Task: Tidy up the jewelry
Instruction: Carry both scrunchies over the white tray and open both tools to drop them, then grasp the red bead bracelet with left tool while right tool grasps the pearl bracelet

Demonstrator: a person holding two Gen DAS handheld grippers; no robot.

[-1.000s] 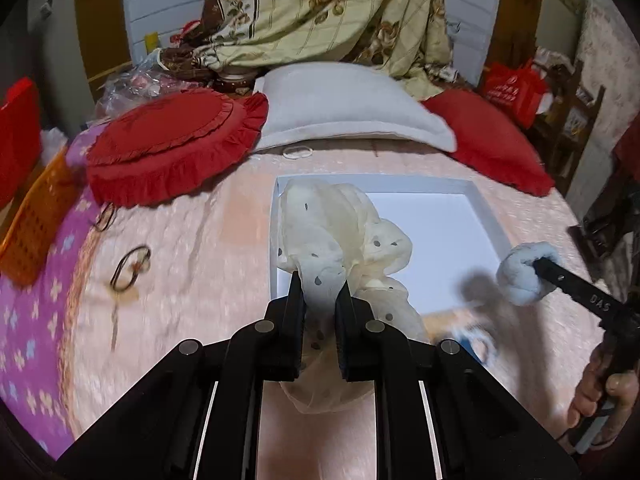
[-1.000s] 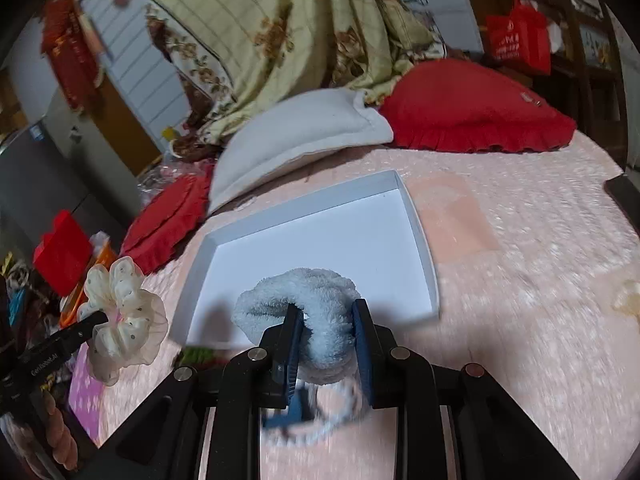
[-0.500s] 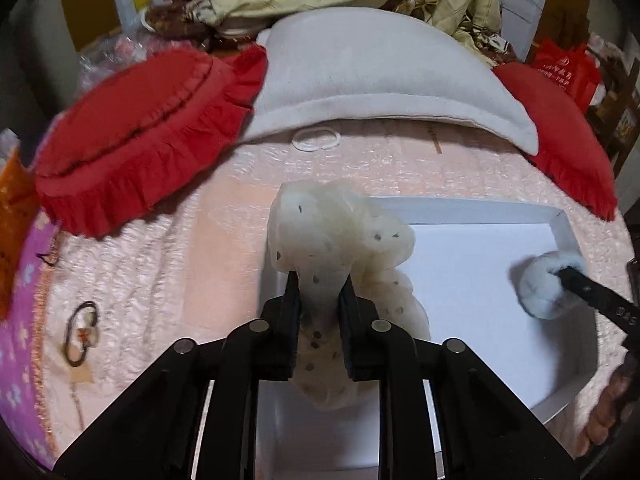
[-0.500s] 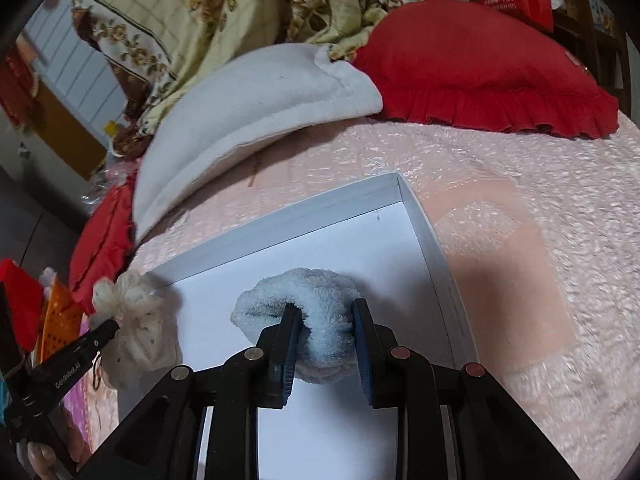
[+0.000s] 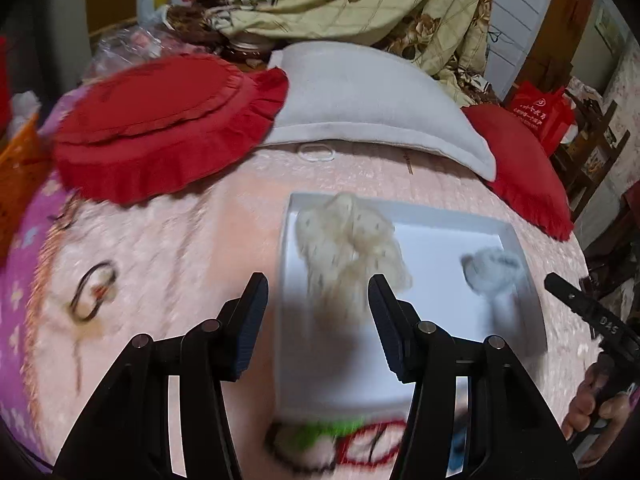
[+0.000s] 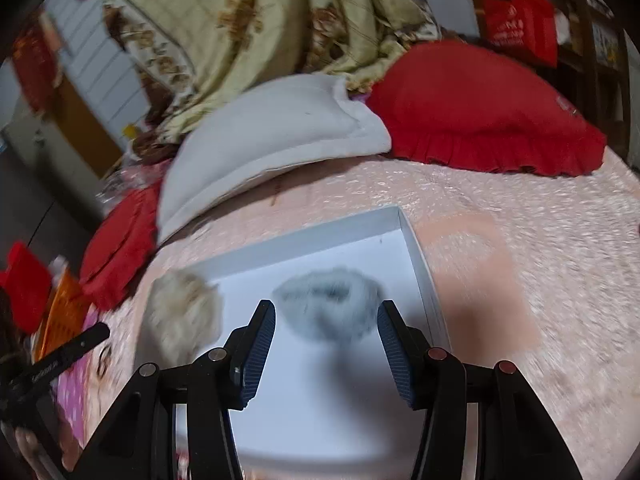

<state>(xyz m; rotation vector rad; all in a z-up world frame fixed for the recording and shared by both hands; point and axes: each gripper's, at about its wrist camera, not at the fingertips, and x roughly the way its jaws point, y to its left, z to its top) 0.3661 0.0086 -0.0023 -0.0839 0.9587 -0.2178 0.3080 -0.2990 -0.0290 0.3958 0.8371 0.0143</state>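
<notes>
A: Two scrunchies in the white box (image 6: 416, 248), both grippers wide open with nothing between the jaws. Left gripper (image 5: 316, 324) sits lower centre of its view, the cream scrunchie (image 5: 348, 240) just ahead of it at the box's upper left corner. Right gripper (image 6: 326, 344) sits lower centre of its view, the blue-grey scrunchie (image 6: 328, 304) just ahead, near the box's right wall.

B: Are they clear of the fingers?

A: We can't tell for sure, both views are smeared. We'd back straight out along the fingers, jaws kept wide, so no pad snags fabric and drags it over the rim.

B: Box contents?

A: Just those two, well apart, with bare floor between. The cream one looks bunched against the wall.

B: What's left?

A: On the pink bedspread (image 5: 192, 240) we see a dark hair tie (image 5: 94, 292) at left, a clear ring (image 5: 316, 153) near the white pillow (image 5: 376, 100), and red and green pieces (image 5: 340, 440) at bottom centre, blurred. We'd drop the next items in the bare middle.
</notes>
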